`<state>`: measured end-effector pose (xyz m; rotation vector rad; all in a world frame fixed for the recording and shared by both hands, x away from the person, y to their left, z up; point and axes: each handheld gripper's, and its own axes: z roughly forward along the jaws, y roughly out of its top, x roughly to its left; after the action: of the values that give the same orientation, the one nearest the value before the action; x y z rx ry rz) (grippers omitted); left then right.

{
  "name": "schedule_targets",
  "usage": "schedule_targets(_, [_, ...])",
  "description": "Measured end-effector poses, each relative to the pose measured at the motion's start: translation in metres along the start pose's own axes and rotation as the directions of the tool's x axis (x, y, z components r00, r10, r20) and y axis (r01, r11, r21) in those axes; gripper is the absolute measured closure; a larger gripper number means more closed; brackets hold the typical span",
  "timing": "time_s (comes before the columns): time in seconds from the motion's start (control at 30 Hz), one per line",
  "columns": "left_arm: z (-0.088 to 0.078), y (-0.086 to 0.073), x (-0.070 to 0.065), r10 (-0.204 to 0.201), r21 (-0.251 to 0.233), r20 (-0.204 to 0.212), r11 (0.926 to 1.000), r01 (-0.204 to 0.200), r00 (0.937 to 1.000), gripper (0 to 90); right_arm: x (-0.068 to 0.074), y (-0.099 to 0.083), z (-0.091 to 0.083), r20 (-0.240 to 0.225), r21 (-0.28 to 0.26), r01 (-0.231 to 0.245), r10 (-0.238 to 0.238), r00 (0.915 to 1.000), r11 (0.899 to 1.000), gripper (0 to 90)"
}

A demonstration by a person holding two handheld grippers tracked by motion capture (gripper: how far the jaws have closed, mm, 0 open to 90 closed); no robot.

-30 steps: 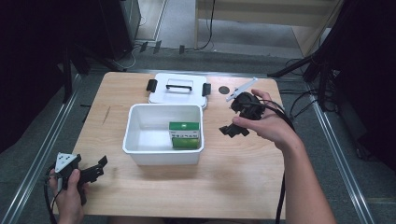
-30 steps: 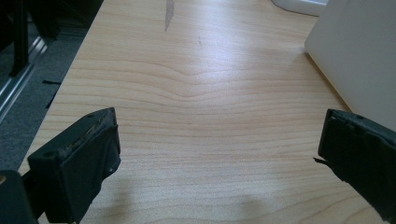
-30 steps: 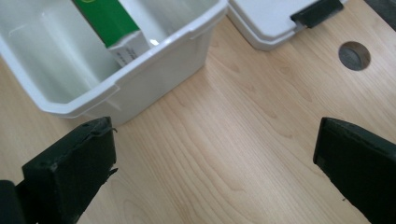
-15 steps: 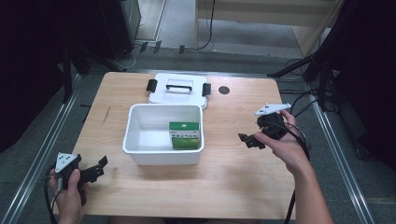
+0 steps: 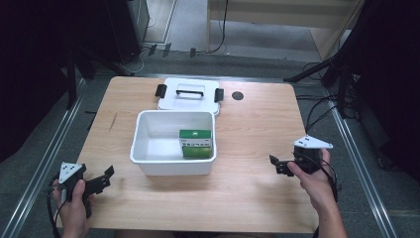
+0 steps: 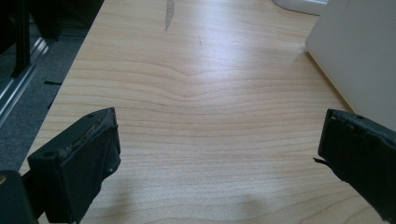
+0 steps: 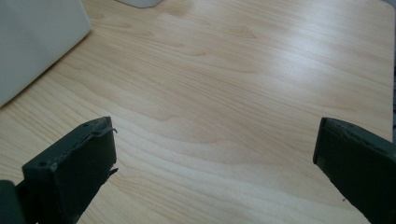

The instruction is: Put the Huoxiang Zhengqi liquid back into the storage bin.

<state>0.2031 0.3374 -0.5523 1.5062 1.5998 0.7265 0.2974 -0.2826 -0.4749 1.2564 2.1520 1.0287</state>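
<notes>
The white bin (image 5: 148,161) stands open in the middle of the bench (image 5: 257,129), and a green carton (image 5: 196,142) sits inside it against the right-hand wall, toward the near right corner. Its lid (image 5: 189,94), with a dark handle and two black clips, lies flat just behind the bin, touching or nearly touching the far rim, its long axis running across the bench, parallel to the bin's far wall. The left gripper (image 5: 105,177) rests low at the near left corner of the bench, jaws spread and empty, pointing toward the bin's near left corner; in the left gripper view the bin's white wall (image 6: 359,51) rises at the right, beyond the right jaw. The right gripper (image 5: 277,165) hangs off the bin's right side, near the bench's right edge, jaws also spread wide with nothing between them, aimed left toward the bin; in the right gripper view the bin's corner (image 7: 37,42) sits up and to the left. If closing the bin comes next, the lid lies forward and to the left of the right gripper, past the bin's far right corner, and the right hand looks the nearer of the two to it, with the lid's right clip the closest end.
</notes>
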Motion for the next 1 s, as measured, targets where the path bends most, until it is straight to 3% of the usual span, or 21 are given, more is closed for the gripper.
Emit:
schedule_targets(0.4, [0.000,0.000,0.000,0.001,0.000,0.002,1.0000,-0.001,1.0000,0.0,-0.015,-0.059,-0.009,0.053,-0.046,-0.088,0.090,0.9945,0.995,0.0])
schedule_targets(0.5, [0.000,0.000,0.000,0.004,0.002,-0.001,1.0000,-0.004,1.0000,0.0,-0.017,-0.073,-0.012,0.037,-0.078,-0.110,0.113,0.9929,0.991,0.0])
schedule_targets(0.73, [0.000,0.000,0.000,0.005,0.003,-0.001,1.0000,-0.005,1.0000,0.0,-0.020,-0.096,-0.021,0.045,-0.138,-0.150,0.157,0.9865,0.979,0.0])
schedule_targets(1.0, [0.000,0.000,-0.001,0.002,0.000,0.000,1.0000,-0.002,1.0000,0.0,-0.023,-0.115,-0.030,0.064,-0.163,-0.177,0.189,0.9798,0.971,0.0])
